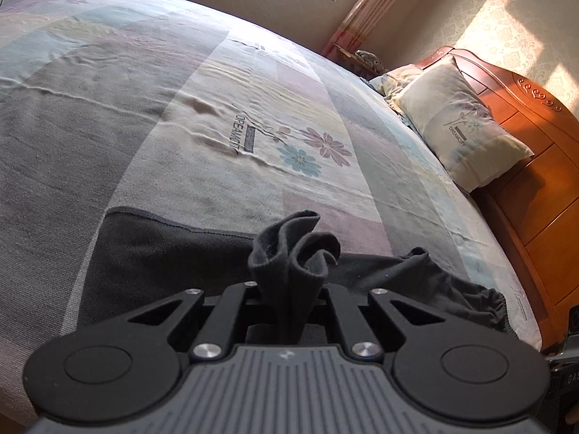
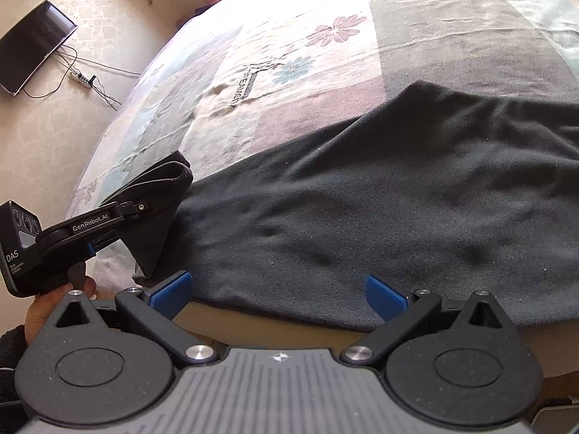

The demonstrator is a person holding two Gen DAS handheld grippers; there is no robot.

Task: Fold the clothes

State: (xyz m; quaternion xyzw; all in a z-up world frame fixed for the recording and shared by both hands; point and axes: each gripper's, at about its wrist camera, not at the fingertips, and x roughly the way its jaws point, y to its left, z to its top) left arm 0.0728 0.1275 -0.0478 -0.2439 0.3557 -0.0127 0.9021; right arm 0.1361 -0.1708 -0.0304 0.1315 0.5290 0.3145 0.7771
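Left wrist view: left gripper (image 1: pixel 289 289) pinching a bunched fold of the black garment (image 1: pixel 163 253), fingers pressed together on the cloth, fold standing up above the fingertips. Remainder of garment spread flat on the bed (image 1: pixel 181 108), at its near edge (patchwork sheet, floral print). Pillow (image 1: pixel 459 126) at the headboard end of the bed, well apart from the garment. Right wrist view: right gripper (image 2: pixel 278 293) just at the near hem of the garment, blue fingers (image 2: pixel 383 294) spread wide, holding nothing. Left gripper (image 2: pixel 141 208) visible at the garment's left corner, corner lifted off the bed.
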